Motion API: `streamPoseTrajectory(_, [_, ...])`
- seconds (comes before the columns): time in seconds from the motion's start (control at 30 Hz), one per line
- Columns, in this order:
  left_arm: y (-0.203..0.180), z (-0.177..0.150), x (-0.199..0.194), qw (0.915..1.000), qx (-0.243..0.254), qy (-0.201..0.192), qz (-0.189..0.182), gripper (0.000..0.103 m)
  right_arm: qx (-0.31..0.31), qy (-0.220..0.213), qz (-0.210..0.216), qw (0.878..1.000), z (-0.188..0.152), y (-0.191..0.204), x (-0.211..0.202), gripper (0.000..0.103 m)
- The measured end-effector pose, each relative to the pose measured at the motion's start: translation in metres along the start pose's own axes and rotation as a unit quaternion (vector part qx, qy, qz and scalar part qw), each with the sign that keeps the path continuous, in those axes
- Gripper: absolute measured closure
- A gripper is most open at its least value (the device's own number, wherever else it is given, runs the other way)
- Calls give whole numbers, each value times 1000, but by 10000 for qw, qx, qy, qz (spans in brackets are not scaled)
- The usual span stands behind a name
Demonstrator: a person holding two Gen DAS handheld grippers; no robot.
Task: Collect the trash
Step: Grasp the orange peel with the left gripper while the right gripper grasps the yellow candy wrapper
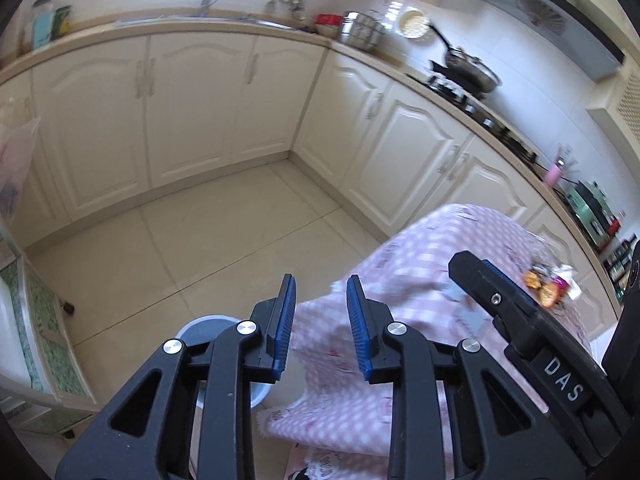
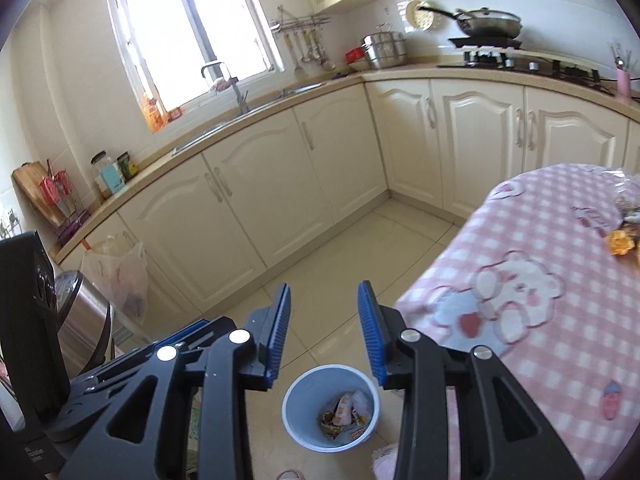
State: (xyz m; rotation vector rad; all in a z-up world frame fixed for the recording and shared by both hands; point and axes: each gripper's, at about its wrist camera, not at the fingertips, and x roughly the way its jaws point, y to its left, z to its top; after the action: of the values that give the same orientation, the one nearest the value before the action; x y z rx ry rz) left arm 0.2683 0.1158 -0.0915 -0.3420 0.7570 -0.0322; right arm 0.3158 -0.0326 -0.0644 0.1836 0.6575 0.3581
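**Bin part-filled, scraps still on the table**

The table (image 2: 532, 280), draped in its pink check cloth, filled the 3 o'clock side of the right view, and work was left on it: a small heap of scraps (image 2: 621, 240), orange and crinkly, sat near its far edge at 3 o'clock. Down at 6 o'clock on the floor stood the bin (image 2: 289, 408), and wrappers (image 2: 346, 412) already lay in its bottom. By my reading the job was partway: some trash in, that heap still to fetch.

Both tools were empty. The right gripper (image 2: 324, 332) had its blue pads apart with nothing between them, hanging above the bin. The left gripper (image 1: 321, 328) stood the same, jaws parted, holding nothing.

The right view alone looked into the bin and showed its contents; the left view caught only a sliver of the bin's rim (image 1: 200, 322) behind its own frame. The left view gave the scraps (image 1: 550, 280) at 3 o'clock with a black finger of the right gripper (image 1: 500, 300) close beside them.
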Motion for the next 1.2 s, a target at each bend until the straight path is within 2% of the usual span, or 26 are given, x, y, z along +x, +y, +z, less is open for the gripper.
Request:
streamPoseTrajectory(0.27, [-103, -8, 4, 9957, 749, 90, -543, 76, 417, -522, -651, 9956, 11, -86, -73, 64])
streamPoseTrajectory(0.53, [-222, -29, 35, 9795, 1583, 385, -1188, 73, 1105, -836, -1472, 9793, 10, -201, -130, 62])
streamPoseTrajectory(0.63, [-253, -39, 50, 9737, 1632, 548, -1490, 73, 1391, -883, -1717, 9713, 5, -243, -144, 62])
streamPoseTrajectory(0.73, [-284, -45, 70, 9705, 1679, 709, -1582, 73, 1591, -882, -1864, 9655, 0, -272, -151, 62])
streamPoseTrajectory(0.97, [-319, -54, 103, 9654, 1815, 892, -1649, 73, 1763, -756, -2047, 9598, -3, -313, -150, 60])
streamPoseTrajectory(1.2, [-332, -55, 131, 9654, 1725, 1049, -1652, 74, 1873, -701, -2015, 9589, -3, -324, -141, 56])
